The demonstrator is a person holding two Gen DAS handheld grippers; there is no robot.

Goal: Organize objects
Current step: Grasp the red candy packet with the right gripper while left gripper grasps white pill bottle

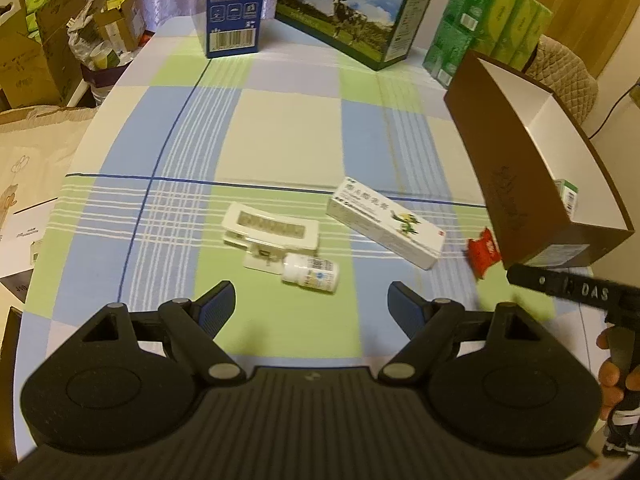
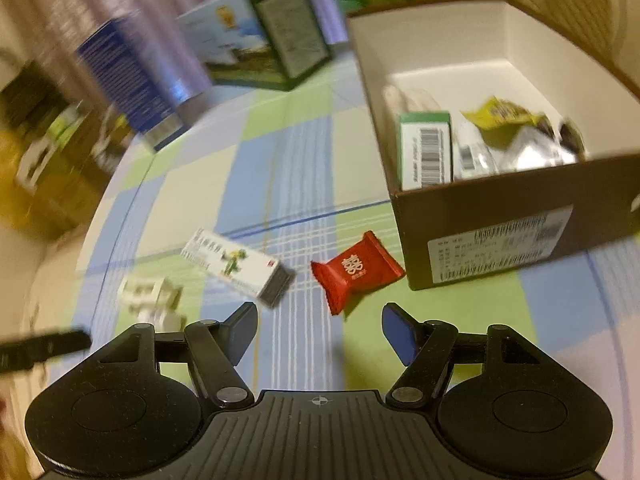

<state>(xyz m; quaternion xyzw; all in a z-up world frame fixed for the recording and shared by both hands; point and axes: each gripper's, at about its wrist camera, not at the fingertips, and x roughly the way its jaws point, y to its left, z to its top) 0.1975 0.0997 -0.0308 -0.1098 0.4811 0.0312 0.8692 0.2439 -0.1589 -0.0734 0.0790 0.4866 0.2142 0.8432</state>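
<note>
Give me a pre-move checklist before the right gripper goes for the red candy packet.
1. Right gripper open: ok, jaws spread wide and empty.
2. Red candy packet reachable: ok, it lies flat on the tablecloth just ahead of the fingers, uncovered.
3. Space around the packet: ok, though tight; one corner is near the brown box, and the white medicine carton lies apart to its left.
4. Room in the box: ok, its floor shows bare space beyond the green carton and foil packets.
5. Left gripper out of the way: ok, open and empty, hovering by the white bottle.
6. Packet contents: cannot tell.
</note>
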